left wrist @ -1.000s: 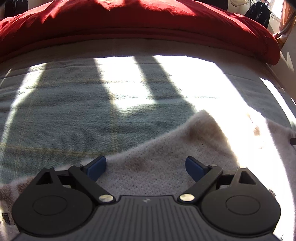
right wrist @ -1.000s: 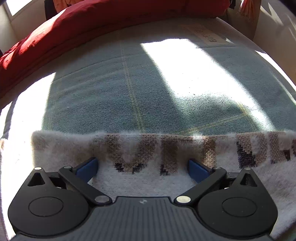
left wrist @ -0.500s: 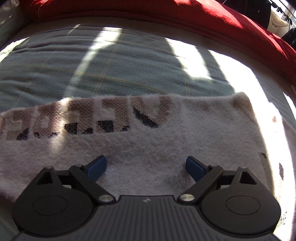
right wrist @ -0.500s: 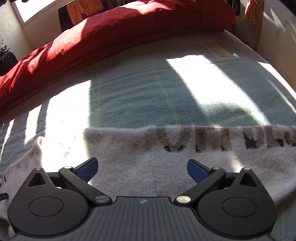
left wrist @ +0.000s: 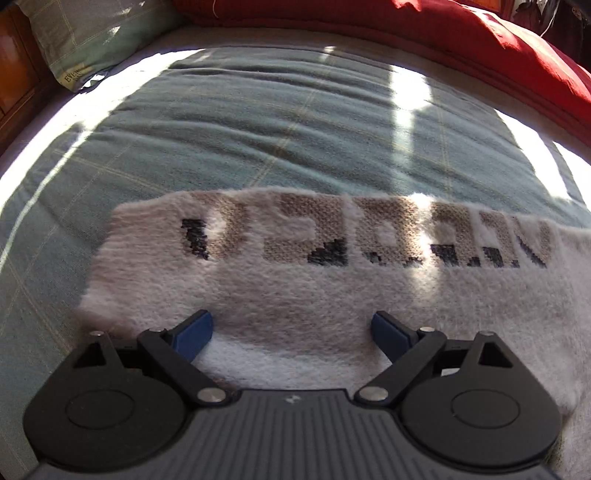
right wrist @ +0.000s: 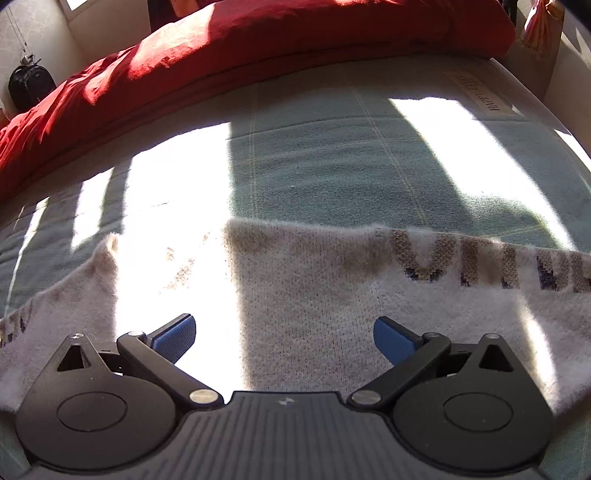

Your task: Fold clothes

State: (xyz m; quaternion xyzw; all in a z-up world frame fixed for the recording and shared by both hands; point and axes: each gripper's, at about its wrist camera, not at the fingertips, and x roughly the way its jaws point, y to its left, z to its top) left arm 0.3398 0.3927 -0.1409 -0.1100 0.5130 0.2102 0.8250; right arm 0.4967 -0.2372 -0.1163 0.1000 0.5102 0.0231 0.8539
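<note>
Swinging left since a moment ago, my left hand-held gripper (left wrist: 291,328) now looks over the left end of the sweater (left wrist: 295,280), where before it faced the plain right part; my right hand-held gripper (right wrist: 284,332) has slid towards the bright, sunlit end. Both hand-held grippers are spread wide, blue pads (left wrist: 194,334) far apart, nothing pinched between them. Whether the pads touch the knit I can't tell; they hang just over it.

Taking the sweater as my landmark: it's a fuzzy cream knit, folded into a long band, its long axis running left to right across the bed (left wrist: 258,122). Woven lettering (left wrist: 332,236) in tan and dark runs along its far edge, reading upside down from my side. From the left wrist view the band's left end sits just beyond and left of my left pad; the rest runs off to the right. From the right wrist view the sweater (right wrist: 314,295) fills the space between and ahead of my pads (right wrist: 395,339), with a corner peaking up at its left.

Beyond the sweater lies green checked bedding, then a red duvet (right wrist: 258,40) along the far side. A green pillow (left wrist: 92,33) sits far left of the sweater.
</note>
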